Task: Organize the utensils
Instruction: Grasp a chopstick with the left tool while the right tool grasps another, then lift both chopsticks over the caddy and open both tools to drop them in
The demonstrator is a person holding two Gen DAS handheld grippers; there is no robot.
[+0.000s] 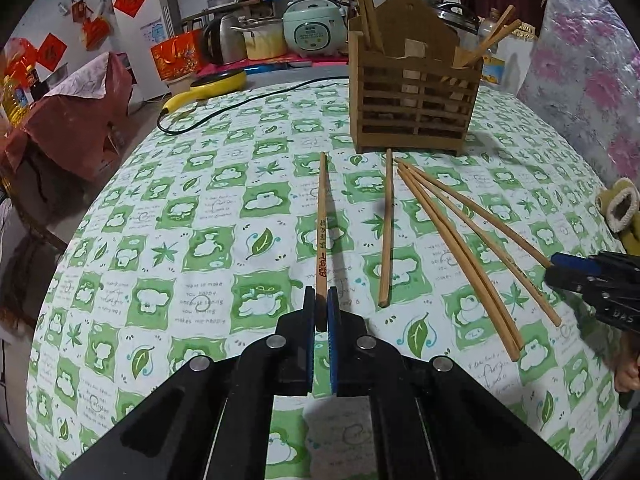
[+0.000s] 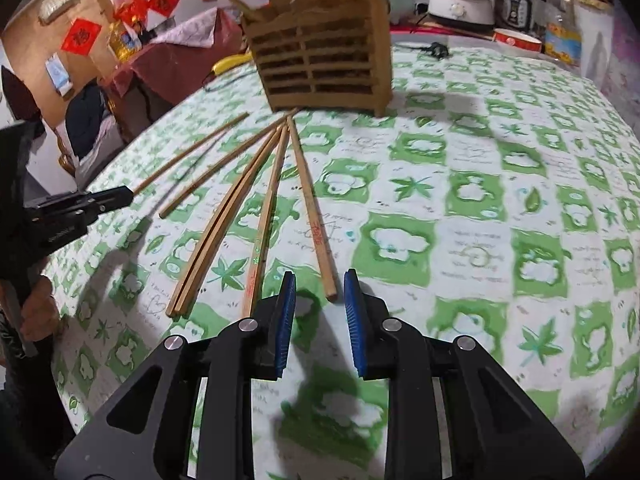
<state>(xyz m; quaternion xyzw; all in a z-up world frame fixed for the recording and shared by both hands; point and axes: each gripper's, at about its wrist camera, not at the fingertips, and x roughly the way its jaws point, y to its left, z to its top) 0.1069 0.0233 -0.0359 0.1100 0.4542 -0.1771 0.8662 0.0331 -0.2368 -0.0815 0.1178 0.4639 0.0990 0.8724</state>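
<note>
while the left claw sat clamped on the near end of one printed chopstick, that stick pointed away over the green-checked desk toward the wooden holder. its far end looked raised, though i could not tell if it touched the cloth. just right of it a plain chopstick lay flat and alone, its tip near the holder's base. further right a pair lay pressed side by side, and two more sticks fanned out beside them, all with tips gathered near the holder. the holder stood upright at the far side, with a few sticks already leaning in its right compartment. at the right the right claw hovered part open with nothing between its blue pads; the end of a printed stick lay just ahead of the gap, not gripped, and another ran beside its left finger.
</note>
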